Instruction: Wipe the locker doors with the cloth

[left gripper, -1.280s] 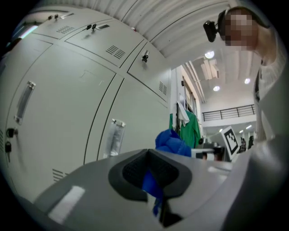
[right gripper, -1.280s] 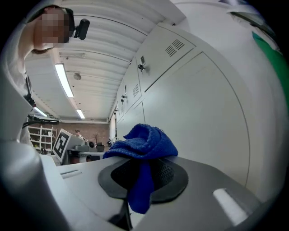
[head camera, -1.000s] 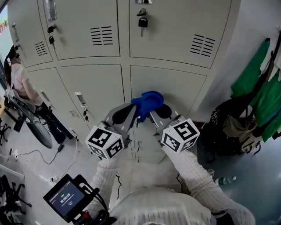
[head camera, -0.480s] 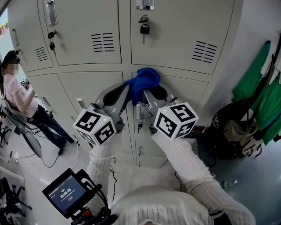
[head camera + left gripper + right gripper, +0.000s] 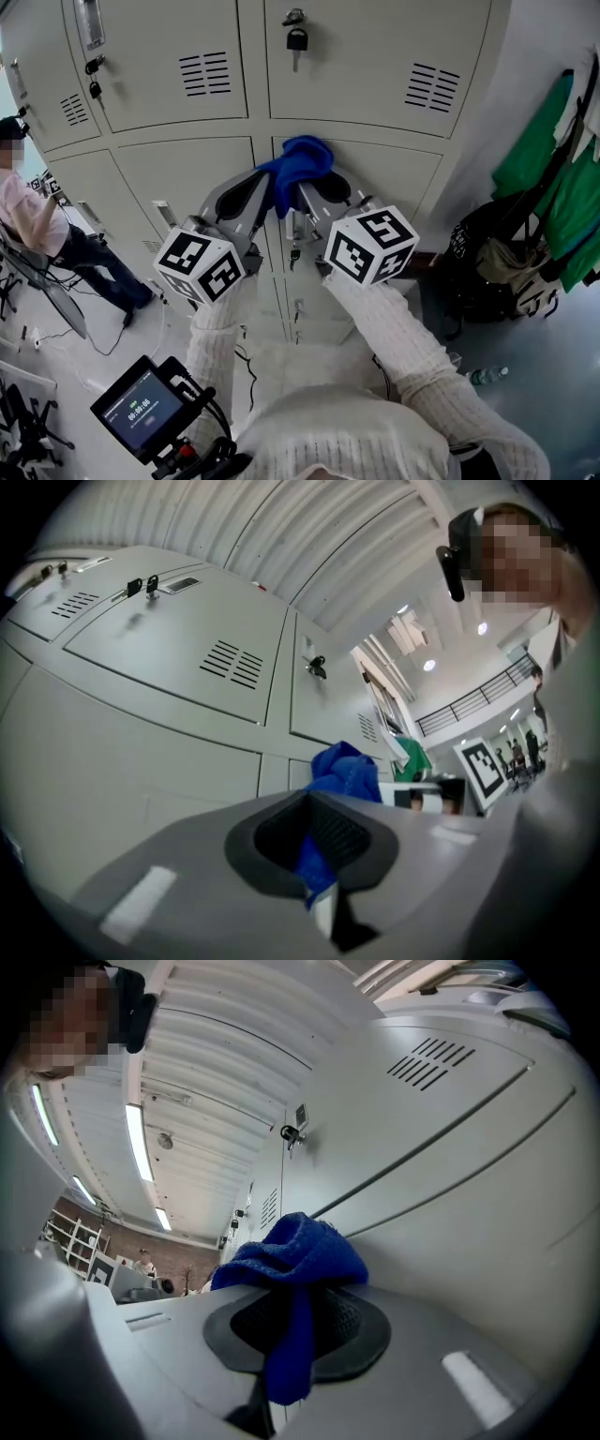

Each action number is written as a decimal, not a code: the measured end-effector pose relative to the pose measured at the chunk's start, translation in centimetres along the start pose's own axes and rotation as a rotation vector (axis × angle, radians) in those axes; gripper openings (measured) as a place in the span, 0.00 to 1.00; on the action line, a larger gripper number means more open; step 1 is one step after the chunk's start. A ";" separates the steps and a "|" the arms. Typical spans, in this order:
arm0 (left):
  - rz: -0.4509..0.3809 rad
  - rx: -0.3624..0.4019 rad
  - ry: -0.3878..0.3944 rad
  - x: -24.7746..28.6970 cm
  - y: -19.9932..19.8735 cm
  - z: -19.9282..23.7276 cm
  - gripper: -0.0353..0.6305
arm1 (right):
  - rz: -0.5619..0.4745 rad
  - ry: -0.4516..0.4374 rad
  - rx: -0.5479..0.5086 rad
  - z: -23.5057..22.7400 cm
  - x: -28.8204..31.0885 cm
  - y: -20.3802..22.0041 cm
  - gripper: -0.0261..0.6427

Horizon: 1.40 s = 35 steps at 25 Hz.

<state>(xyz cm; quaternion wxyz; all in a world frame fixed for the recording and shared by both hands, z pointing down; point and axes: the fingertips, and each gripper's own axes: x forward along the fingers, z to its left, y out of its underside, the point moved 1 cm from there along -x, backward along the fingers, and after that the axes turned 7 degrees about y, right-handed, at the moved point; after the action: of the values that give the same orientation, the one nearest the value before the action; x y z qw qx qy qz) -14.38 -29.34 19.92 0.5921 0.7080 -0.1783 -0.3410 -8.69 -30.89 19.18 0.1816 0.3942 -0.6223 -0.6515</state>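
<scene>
A blue cloth [image 5: 298, 164] is bunched against the grey locker doors [image 5: 375, 56], at the top edge of the lower right door [image 5: 398, 183] by the centre seam. My left gripper [image 5: 266, 187] and right gripper [image 5: 307, 190] sit side by side just below it, both shut on the cloth. In the left gripper view the cloth [image 5: 343, 765] rises from between the jaws of my left gripper [image 5: 315, 860]. In the right gripper view the cloth [image 5: 292, 1252] drapes over my right gripper [image 5: 289, 1340], close to the door face.
A padlock [image 5: 296, 39] hangs on the upper right door and keys [image 5: 93, 89] on the upper left one. A person [image 5: 33, 220] stands at the left. Green clothes [image 5: 553, 159] and a black bag [image 5: 487, 262] are at the right. A small monitor [image 5: 141, 408] is low left.
Both grippers have carried the cloth upward along the lockers, from the middle of the lower door to its top edge, and slightly left.
</scene>
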 end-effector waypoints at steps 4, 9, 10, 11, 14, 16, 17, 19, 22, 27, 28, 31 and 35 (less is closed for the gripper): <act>0.020 -0.039 -0.005 -0.6 1.6 -0.4 0.06 | 0.036 0.012 0.036 -0.2 -0.5 2.2 0.11; 0.055 -0.068 -0.013 -1.4 3.2 -0.8 0.06 | 0.097 0.029 0.068 -0.6 -1.1 4.6 0.11; 0.061 -0.077 -0.016 -1.7 3.7 -0.8 0.06 | 0.109 0.035 0.078 -0.7 -1.3 5.2 0.11; 0.069 -0.089 -0.019 -1.9 4.2 -0.9 0.06 | 0.122 0.041 0.092 -0.8 -1.5 5.9 0.11; 0.098 -0.134 -0.026 -2.6 6.2 -1.3 0.06 | 0.170 0.063 0.155 -1.2 -2.3 8.4 0.11; 0.119 -0.165 -0.029 -2.9 7.6 -1.4 0.06 | 0.192 0.070 0.187 -1.4 -2.7 9.8 0.11; 0.130 -0.181 -0.028 -3.0 8.3 -1.5 0.06 | 0.195 0.071 0.199 -1.5 -2.9 10.2 0.11; 0.154 -0.222 -0.020 -3.1 9.7 -1.8 0.06 | 0.199 0.076 0.216 -1.7 -3.3 10.6 0.11; 0.197 -0.274 -0.021 -3.6 12.2 -2.2 0.06 | 0.223 0.091 0.233 -2.1 -4.0 11.6 0.11; 0.261 -0.343 -0.038 -4.5 16.1 -2.5 0.06 | 0.282 0.116 0.266 -2.9 -5.2 15.0 0.11; 0.272 -0.356 -0.045 -4.8 16.8 -2.5 0.06 | 0.292 0.121 0.272 -3.1 -5.5 15.6 0.11; 0.299 -0.394 -0.068 -5.6 18.8 -2.5 0.06 | 0.328 0.128 0.270 -3.5 -6.2 17.3 0.11; 0.354 -0.436 -0.077 -6.2 21.5 -3.2 0.06 | 0.389 0.144 0.241 -4.2 -7.2 19.8 0.11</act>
<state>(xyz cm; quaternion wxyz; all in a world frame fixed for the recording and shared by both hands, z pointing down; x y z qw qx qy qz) -13.30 -28.05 42.51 0.7738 0.5082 -0.2439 -0.2891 -6.18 -31.61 40.53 0.2993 0.3314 -0.7450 -0.4955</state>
